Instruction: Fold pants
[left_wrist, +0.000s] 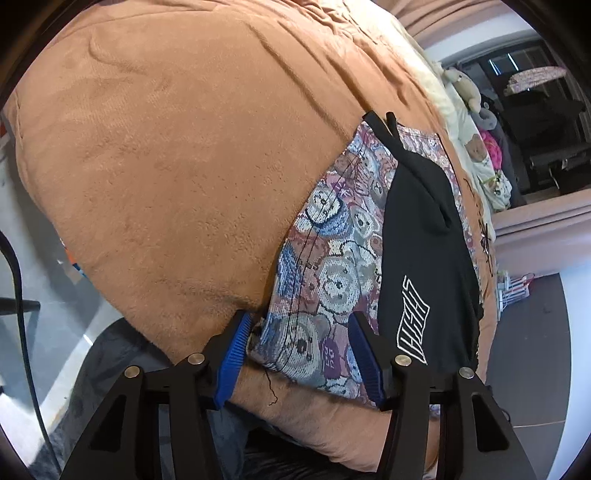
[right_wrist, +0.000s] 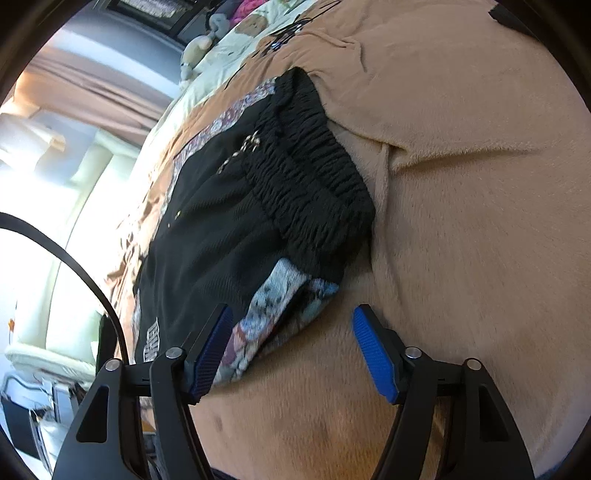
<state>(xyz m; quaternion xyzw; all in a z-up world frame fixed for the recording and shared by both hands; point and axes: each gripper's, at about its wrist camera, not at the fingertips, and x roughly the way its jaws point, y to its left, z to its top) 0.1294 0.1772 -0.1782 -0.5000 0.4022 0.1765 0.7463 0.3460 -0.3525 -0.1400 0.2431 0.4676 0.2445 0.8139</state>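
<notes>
The pants (left_wrist: 417, 236) are black with a teddy-bear print panel and a white logo. They lie folded on a tan blanket (left_wrist: 166, 166). My left gripper (left_wrist: 297, 328) is open, its blue pads either side of the printed hem end near the bed edge. In the right wrist view the pants (right_wrist: 229, 229) show their black elastic waistband (right_wrist: 314, 184). My right gripper (right_wrist: 291, 325) is open, its pads straddling a printed corner (right_wrist: 266, 306) below the waistband.
The tan blanket (right_wrist: 461, 221) spreads wide around the pants. Stuffed toys and a pale bear-print cover (left_wrist: 476, 144) lie at the bed's far side. A black cable (left_wrist: 18, 295) hangs at the left over a pale floor. Dark furniture (left_wrist: 546, 122) stands behind.
</notes>
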